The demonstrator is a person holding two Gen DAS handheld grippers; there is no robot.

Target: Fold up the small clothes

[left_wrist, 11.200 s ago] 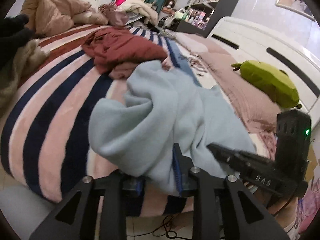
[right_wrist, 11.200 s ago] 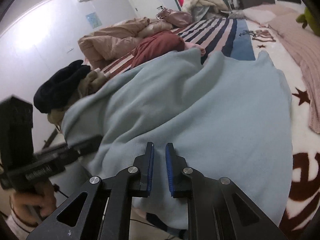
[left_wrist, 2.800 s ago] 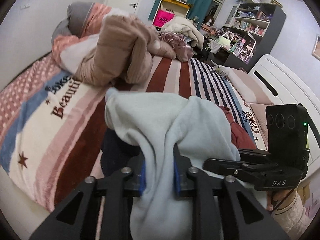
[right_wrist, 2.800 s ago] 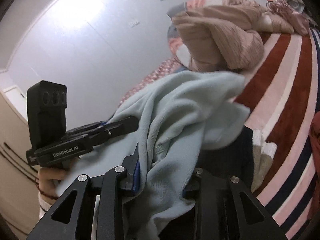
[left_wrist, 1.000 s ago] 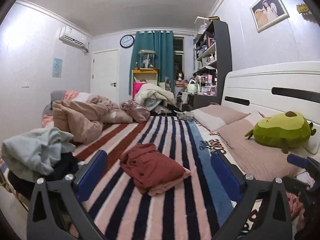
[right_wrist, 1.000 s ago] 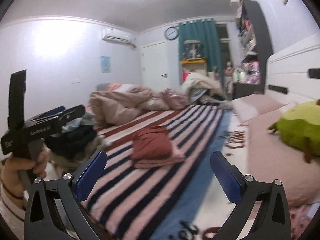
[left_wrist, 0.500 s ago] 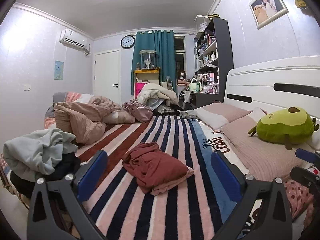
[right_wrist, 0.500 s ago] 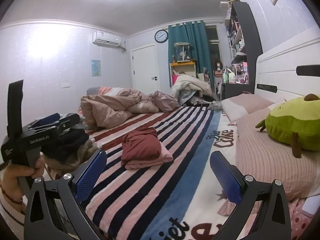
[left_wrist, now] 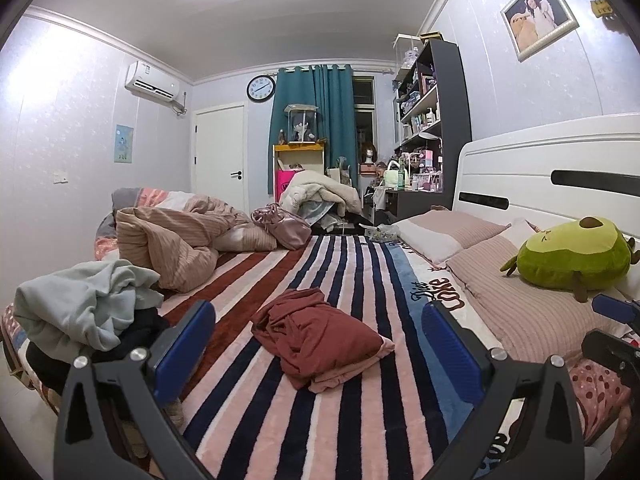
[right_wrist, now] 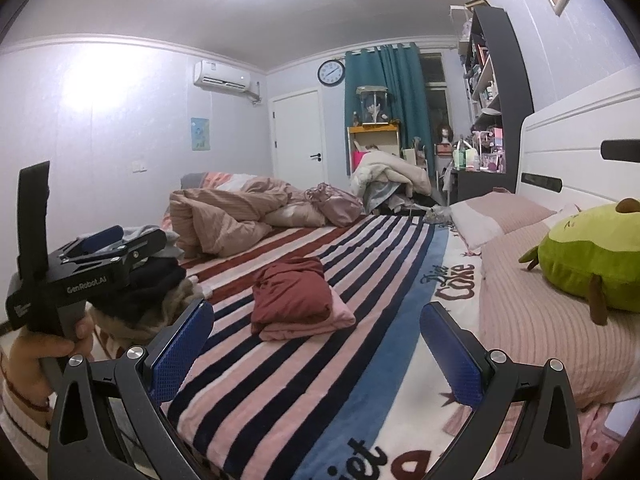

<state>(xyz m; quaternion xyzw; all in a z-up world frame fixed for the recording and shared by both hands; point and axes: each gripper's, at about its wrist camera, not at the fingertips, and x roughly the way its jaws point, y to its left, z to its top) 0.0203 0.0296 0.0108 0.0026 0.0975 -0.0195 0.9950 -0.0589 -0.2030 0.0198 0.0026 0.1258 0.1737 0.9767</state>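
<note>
Striped blanket (left_wrist: 352, 280) across the bed, pink-brown duvet (left_wrist: 168, 244) bunched at far left. Green avocado plush (left_wrist: 568, 256) on the pillows at right. Light blue garment (left_wrist: 84, 304) heaped on dark clothes at the near left edge. Dark red garment (left_wrist: 316, 332) crumpled mid-blanket, on a pink piece (right_wrist: 316, 320), well apart from both claws. Left gripper (left_wrist: 320, 344) spread wide, holding nothing. Right gripper (right_wrist: 316, 340) likewise wide apart, holding nothing, pads clear of the cloth.
</note>
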